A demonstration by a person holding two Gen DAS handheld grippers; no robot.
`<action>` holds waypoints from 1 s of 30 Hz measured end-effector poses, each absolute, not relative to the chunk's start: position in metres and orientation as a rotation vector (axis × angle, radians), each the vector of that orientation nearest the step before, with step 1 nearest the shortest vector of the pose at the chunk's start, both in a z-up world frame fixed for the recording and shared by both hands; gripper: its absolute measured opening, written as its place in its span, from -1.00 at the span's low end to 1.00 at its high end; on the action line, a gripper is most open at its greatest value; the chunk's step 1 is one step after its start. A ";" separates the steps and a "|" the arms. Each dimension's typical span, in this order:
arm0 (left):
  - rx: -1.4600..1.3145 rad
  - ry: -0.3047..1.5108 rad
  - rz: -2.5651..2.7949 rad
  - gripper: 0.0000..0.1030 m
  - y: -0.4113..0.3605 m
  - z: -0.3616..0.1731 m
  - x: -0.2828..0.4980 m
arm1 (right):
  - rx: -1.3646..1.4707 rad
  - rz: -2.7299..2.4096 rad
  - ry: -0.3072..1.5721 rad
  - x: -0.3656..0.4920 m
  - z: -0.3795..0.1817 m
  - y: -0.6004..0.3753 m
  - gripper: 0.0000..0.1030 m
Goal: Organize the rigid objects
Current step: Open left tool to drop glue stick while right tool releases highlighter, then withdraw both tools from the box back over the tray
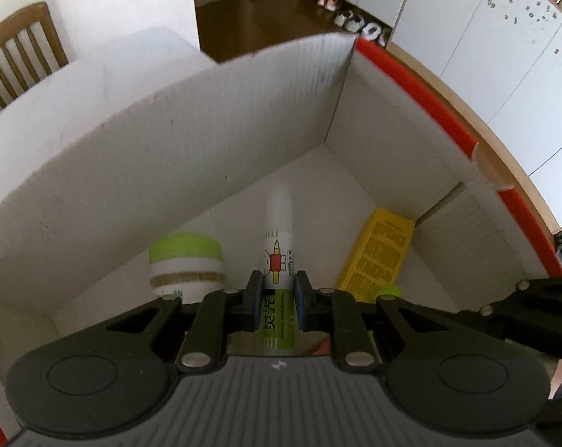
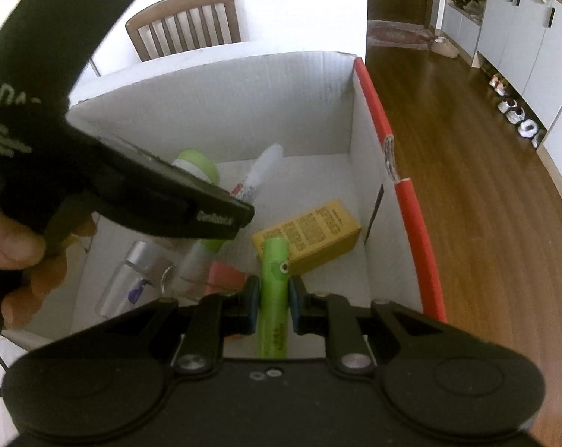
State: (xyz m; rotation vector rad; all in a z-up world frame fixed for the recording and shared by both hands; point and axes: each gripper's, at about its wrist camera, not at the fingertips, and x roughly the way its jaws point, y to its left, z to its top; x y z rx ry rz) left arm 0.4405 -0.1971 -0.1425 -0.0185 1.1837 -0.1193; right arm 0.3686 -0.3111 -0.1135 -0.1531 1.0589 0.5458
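Left wrist view: my left tongs [image 1: 277, 300] clenched on a white-capped glue stick [image 1: 278, 260] pointing to twelve o'clock inside the white cardboard box [image 1: 206, 141]; green-and-white tape roll [image 1: 186, 264] at ten o'clock; yellow carton [image 1: 381, 257] at two o'clock.

Right wrist view: my right tongs [image 2: 273, 307] grasping a green tube [image 2: 274, 294]; yellow carton just beyond at one o'clock; clear bottle [image 2: 132, 279] at nine o'clock on the box floor; my hand [image 2: 16, 253] at far left.

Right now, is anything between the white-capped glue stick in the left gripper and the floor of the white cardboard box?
Nothing visible. The left gripper holds the glue stick over bare box floor, between the green-and-white jar and the yellow carton.
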 end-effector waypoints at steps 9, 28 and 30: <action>-0.042 1.200 -0.109 -0.66 -0.193 -0.145 0.438 | -0.153 0.530 1.062 0.368 -0.115 -0.311 -0.47; -0.089 1.097 -0.126 -0.66 -0.184 -0.103 0.406 | -0.156 0.522 1.031 0.354 -0.096 -0.313 -0.23; -0.094 1.086 -0.126 -0.66 -0.181 -0.100 0.403 | -0.163 0.518 1.028 0.353 -0.095 -0.311 -0.22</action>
